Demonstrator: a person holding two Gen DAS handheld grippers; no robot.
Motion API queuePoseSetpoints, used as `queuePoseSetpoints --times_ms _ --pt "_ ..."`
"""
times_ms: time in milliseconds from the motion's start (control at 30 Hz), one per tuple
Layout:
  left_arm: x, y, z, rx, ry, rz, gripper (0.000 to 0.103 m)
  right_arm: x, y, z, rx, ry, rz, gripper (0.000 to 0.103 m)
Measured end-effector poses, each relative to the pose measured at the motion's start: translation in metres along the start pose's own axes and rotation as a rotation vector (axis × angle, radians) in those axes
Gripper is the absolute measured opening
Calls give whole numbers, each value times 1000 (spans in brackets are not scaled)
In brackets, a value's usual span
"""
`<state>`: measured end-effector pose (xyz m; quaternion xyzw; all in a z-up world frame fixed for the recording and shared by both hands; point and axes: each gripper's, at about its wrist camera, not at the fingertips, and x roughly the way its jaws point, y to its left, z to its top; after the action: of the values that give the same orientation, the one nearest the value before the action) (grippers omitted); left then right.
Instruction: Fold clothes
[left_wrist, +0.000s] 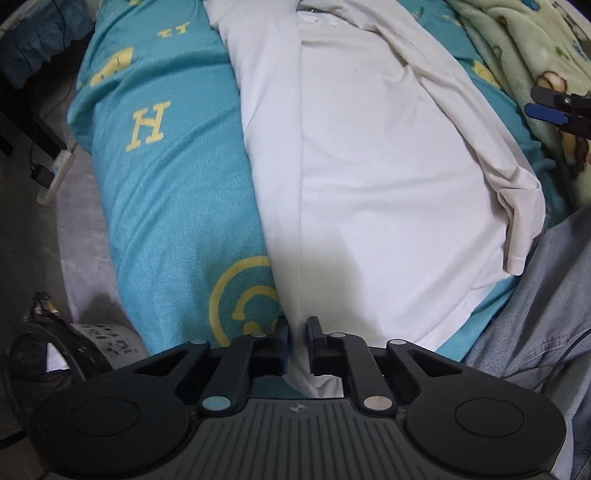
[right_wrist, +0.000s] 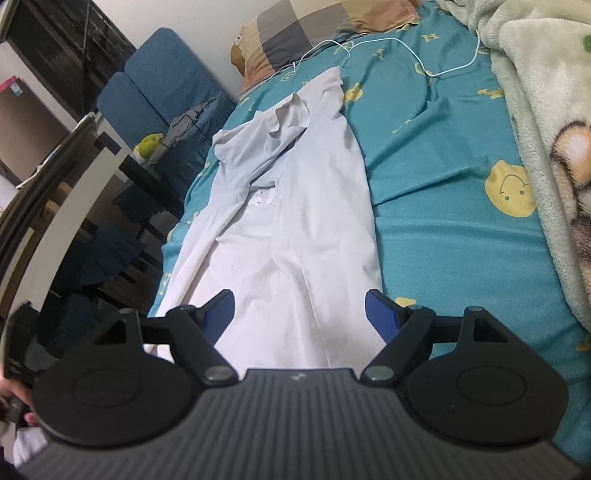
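The left wrist camera looks steeply down along its fingers (left_wrist: 284, 343), close over the near hem of the white garment (left_wrist: 369, 184) on the teal bedsheet (left_wrist: 166, 203). The right wrist camera faces slantwise down the bed's length from a little higher, past its fingers (right_wrist: 380, 314) to the checked pillow (right_wrist: 306, 29). Both views share the garment, the sheet and the pale fleece blanket (right_wrist: 535, 110) alongside.

Shirt (right_wrist: 291, 236) lies lengthwise on the bed (right_wrist: 443, 236). Blanket (right_wrist: 546, 110) to its right, pillow (right_wrist: 314, 33) beyond its far end.
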<state>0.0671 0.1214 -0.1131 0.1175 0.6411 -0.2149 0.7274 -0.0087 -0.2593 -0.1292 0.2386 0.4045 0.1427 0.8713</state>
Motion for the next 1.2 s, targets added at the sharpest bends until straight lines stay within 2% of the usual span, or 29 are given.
queuePoseSetpoints --times_ms 200,300,467,567,633,733,800,1000,1067,1200 --pt "-55 -65 17 3 -48 41 4 -1 0 -2 0 8 -11 80" --pt "-64 -98 28 -39 -87 25 4 -4 -3 -3 12 9 -13 80" --pt "-26 -146 36 -64 -89 -16 4 -4 -8 -4 35 15 -17 80" --pt "3 -154 29 -46 -43 -35 6 -2 -9 -4 41 25 -20 80" --pt "7 -158 24 -5 -32 -26 12 -2 -10 -4 44 29 -19 80" --pt "-4 -157 17 49 -85 26 30 -3 -9 -4 41 26 -11 80" --pt "-13 -156 13 97 -141 69 49 -2 -8 -3 38 28 -8 80" --pt "-5 -150 18 78 -218 75 52 0 -7 -4 30 41 -17 80" --pt "-2 -147 26 86 -278 134 52 -3 -6 -5 26 34 -17 80" --pt "7 -147 46 171 -436 363 53 -2 -1 -7 -4 36 -28 80"
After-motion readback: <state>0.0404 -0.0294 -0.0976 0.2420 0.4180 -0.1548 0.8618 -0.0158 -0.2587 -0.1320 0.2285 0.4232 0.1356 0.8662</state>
